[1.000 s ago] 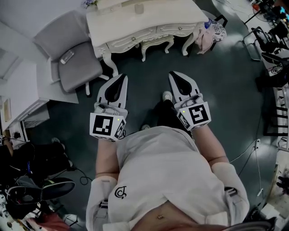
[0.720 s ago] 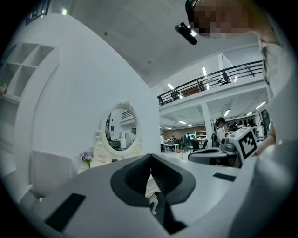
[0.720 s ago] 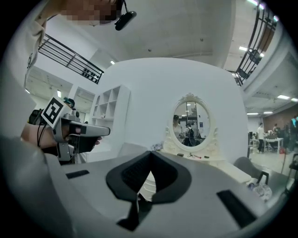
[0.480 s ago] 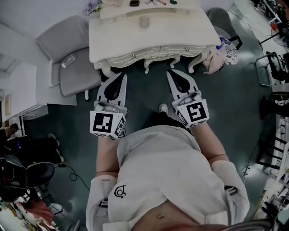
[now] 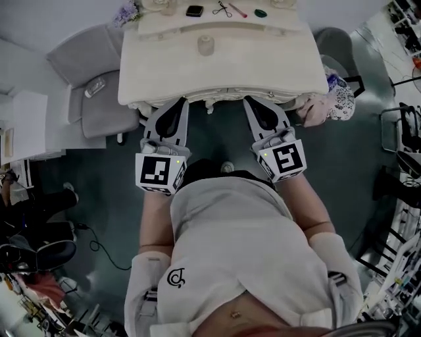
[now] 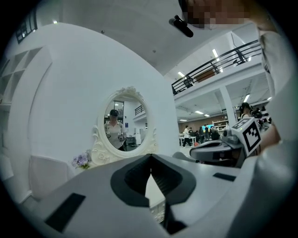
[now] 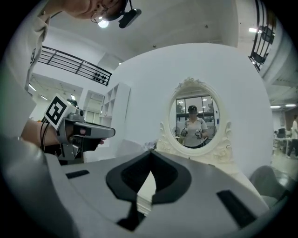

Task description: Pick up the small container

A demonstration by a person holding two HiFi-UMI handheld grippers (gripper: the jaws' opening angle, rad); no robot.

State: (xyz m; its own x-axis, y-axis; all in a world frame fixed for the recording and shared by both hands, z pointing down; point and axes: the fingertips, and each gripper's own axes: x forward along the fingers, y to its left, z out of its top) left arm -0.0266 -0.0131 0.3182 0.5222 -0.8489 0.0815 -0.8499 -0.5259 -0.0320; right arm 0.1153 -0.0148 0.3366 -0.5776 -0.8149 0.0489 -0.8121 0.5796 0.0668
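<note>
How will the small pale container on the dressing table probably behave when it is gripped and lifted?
The container looks small and squat, so it is probably light and unlikely to tip. Its sides seem round and smooth, so it may slip or roll if knocked over.

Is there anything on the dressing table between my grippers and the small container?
Nothing visible. The small container stands alone on the tabletop; the stretch between it and the left gripper and right gripper, both shut at the near edge, is bare. Other small items lie on the raised shelf behind it.
</note>
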